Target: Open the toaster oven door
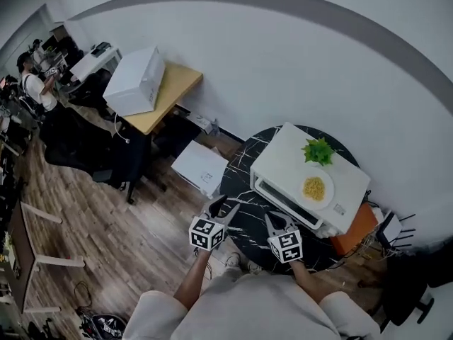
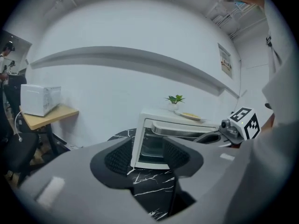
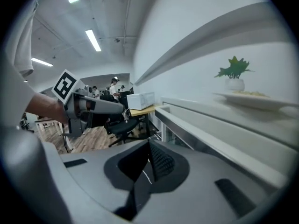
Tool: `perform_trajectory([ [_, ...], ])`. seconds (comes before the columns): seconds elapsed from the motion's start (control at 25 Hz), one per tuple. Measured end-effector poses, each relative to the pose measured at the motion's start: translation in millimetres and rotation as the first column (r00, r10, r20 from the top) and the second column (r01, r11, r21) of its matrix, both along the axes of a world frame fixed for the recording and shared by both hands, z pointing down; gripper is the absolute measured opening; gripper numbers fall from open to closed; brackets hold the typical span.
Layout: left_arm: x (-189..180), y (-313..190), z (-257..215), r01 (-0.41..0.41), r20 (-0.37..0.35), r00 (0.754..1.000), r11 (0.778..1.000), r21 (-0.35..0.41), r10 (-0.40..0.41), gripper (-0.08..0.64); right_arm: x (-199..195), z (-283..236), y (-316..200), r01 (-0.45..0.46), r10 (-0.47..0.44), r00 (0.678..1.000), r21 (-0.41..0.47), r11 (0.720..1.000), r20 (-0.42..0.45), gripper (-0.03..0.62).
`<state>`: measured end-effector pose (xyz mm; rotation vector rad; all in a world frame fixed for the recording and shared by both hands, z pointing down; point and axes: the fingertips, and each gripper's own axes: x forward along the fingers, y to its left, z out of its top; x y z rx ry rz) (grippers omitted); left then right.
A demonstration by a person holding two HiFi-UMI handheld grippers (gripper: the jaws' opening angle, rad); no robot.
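Observation:
The white toaster oven stands on a round black marble table with its glass door shut. My left gripper hovers off the oven's left front corner. In the left gripper view it is open, and the oven shows through the gap. My right gripper is just in front of the door. In the right gripper view it is shut on nothing, and the long door handle runs past on its right, outside the jaws.
A plate of yellow food and a small potted plant rest on the oven's top. A white box lies on the wooden floor left of the table. A desk with a white appliance stands farther left.

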<state>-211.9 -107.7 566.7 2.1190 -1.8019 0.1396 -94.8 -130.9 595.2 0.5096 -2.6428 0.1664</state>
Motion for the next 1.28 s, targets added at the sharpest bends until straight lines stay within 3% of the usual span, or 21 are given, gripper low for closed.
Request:
perform_trajectory([
  [0.2, 9, -14, 3, -0.110, -0.008, 0.994, 0.994, 0.005, 0.110, 0.210, 4, -4, -1, -0.103, 0.103, 0.995, 0.013, 0.995, 0.002, 0.014],
  [0.48, 33, -31, 4, -0.263, -0.022, 0.964, 0.965, 0.018, 0.263, 0.210, 34, -6, -7, -0.267, 0.267, 0.963, 0.032, 0.963, -0.016, 0.014],
  [0.96, 78, -36, 9, -0.470, -0.036, 0.882, 0.882, 0.024, 0.470, 0.210, 91, -6, 11, -0.492, 0.495, 0.868, 0.058, 0.868, -0.040, 0.014],
  [1.28, 109, -33, 15, -0.550, -0.052, 0.834, 0.835, 0.014, 0.550, 0.210, 127, -3, 28, -0.583, 0.586, 0.809, 0.058, 0.810, -0.053, 0.014],
])
